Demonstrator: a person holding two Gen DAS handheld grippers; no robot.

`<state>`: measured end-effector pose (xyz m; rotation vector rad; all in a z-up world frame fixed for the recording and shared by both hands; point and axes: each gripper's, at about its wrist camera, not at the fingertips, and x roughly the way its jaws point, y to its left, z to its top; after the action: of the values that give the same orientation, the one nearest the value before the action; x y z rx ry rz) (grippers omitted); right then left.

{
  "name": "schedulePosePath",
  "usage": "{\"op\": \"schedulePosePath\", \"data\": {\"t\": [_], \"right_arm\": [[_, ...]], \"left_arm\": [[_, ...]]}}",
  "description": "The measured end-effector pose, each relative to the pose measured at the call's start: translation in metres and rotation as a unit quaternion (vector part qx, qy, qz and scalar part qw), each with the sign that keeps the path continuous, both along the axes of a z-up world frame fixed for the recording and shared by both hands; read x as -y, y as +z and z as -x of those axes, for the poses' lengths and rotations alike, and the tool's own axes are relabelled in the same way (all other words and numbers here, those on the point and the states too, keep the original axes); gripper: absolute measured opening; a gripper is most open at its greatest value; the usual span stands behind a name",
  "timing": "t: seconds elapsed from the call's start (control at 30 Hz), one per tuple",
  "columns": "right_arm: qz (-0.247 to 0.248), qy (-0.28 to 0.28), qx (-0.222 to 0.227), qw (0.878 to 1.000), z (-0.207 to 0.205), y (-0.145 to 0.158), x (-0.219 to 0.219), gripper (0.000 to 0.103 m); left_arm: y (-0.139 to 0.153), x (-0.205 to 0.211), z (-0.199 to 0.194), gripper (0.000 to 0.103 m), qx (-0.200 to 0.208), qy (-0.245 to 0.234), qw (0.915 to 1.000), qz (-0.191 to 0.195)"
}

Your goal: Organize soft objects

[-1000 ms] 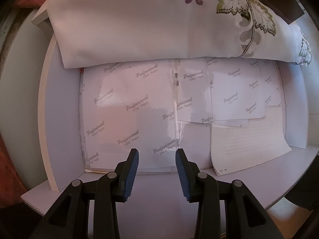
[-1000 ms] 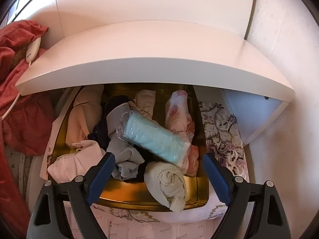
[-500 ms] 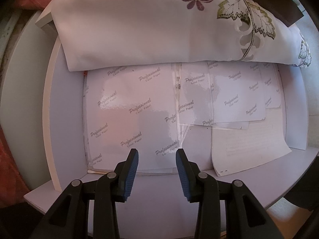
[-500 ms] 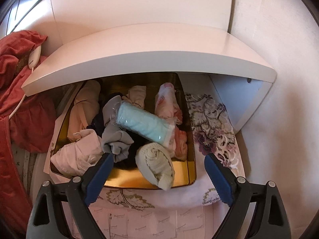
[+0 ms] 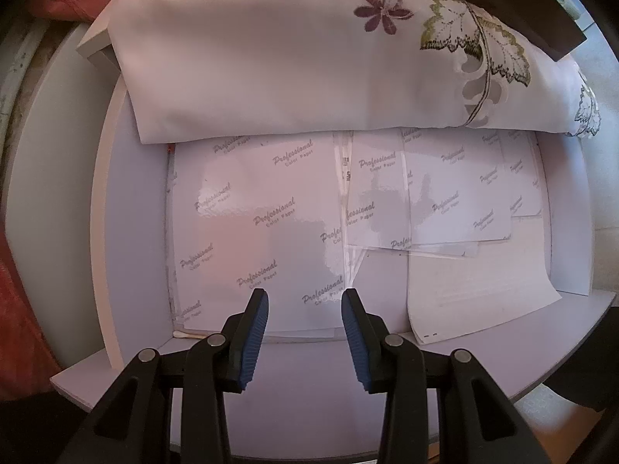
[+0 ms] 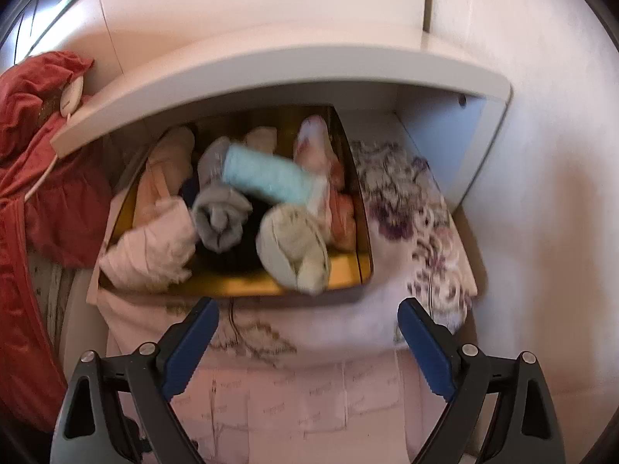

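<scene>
Right wrist view: our right gripper gapes empty; gold tin of rolled cloths at twelve o'clock. Our left gripper stands half-open, empty.

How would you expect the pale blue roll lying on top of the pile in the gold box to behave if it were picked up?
The pale blue roll looks soft, so it would probably squash. It appears wrapped in clear film, so it may be slippery. Being cylindrical and perched on the bundles in the gold box, it could roll off.

Gold tray is showing pale pink, grey, cream and mint-blue rolls. White cloth is carrying purple flowers, green leaves. White paper sheets are showing grey print. Red fabric left.
</scene>
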<state>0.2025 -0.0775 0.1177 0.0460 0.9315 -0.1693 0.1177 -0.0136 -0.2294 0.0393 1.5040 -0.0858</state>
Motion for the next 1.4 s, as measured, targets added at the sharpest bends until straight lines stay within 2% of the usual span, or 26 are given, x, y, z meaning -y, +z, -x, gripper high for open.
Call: {"op": "schedulePosePath", "data": {"t": [0.47, 0.57, 0.77, 1.0, 1.1, 1.17, 1.4], "right_arm": [[-0.006, -0.01, -0.053, 0.999, 0.051, -0.044, -0.002, 0.096], [-0.003, -0.005, -0.053, 0.999, 0.056, -0.044, -0.006, 0.096], [-0.005, -0.001, -0.033, 0.999, 0.064, -0.031, -0.013, 0.098], [-0.01, -0.012, 0.005, 1.0, 0.079, -0.006, -0.013, 0.101], [-0.011, -0.014, 0.024, 1.0, 0.086, 0.007, -0.013, 0.102], [-0.009, -0.012, 0.04, 0.999, 0.092, 0.018, -0.014, 0.102], [0.007, 0.001, 0.084, 0.996, 0.114, 0.052, -0.022, 0.103]], "left_arm": [[0.034, -0.006, 0.004, 0.04, 0.035, 0.007, 0.9993, 0.009], [0.046, -0.008, 0.005, 0.04, 0.05, 0.011, 0.9986, 0.016], [0.088, -0.009, 0.011, 0.04, 0.111, 0.012, 0.9933, 0.03], [0.132, -0.012, 0.022, 0.041, 0.192, 0.027, 0.9801, 0.044], [0.15, -0.014, 0.029, 0.049, 0.223, 0.036, 0.9729, 0.05], [0.157, -0.013, 0.036, 0.049, 0.239, 0.037, 0.9688, 0.053], [0.201, -0.013, 0.064, 0.053, 0.304, 0.039, 0.951, 0.039]]}}
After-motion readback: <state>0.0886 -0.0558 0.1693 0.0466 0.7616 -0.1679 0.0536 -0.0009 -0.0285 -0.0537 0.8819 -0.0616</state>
